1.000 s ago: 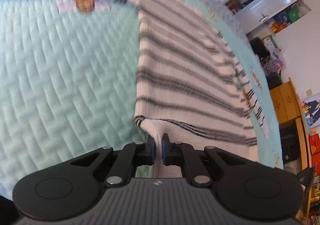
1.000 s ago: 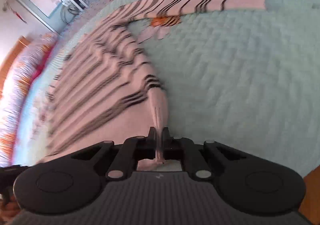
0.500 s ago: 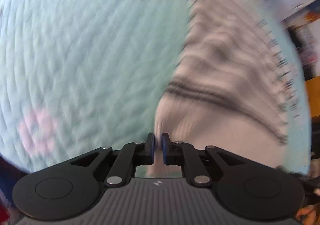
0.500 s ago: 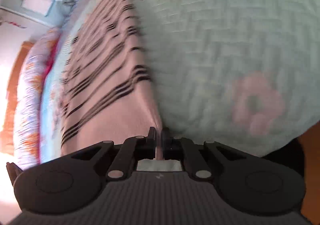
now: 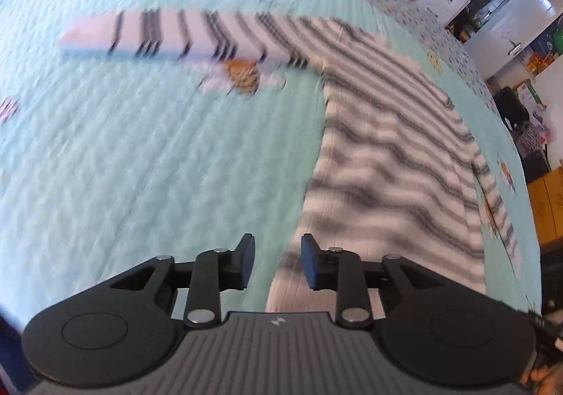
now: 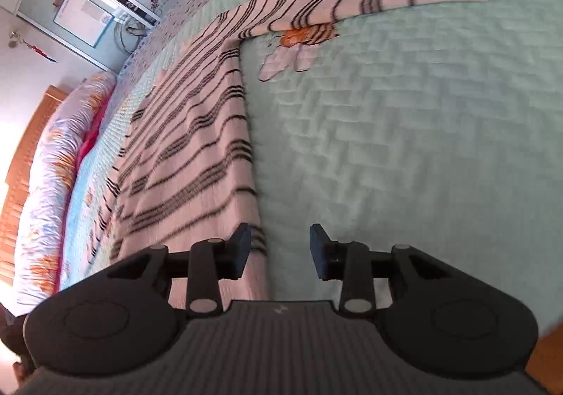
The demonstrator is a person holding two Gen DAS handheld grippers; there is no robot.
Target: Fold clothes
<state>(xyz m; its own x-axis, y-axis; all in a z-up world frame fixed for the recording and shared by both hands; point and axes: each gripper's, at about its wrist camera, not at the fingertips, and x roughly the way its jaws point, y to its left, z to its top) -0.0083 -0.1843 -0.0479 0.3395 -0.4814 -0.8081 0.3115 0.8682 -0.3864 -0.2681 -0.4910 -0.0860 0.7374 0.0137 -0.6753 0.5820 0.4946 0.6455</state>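
The striped sweater [image 6: 197, 155] lies flat on the bed's quilt [image 6: 404, 134], sleeves outstretched, no fold made yet. Left gripper [image 5: 276, 263] and right gripper [image 6: 280, 250] are opening, hem corners released beneath them.

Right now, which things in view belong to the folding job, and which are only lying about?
For the job:
- striped sweater, spread flat
- left gripper, jaws opening, nothing gripped
- right gripper, jaws opening, nothing gripped

Only lying about:
- turquoise quilt
- floral pillow
- wooden headboard
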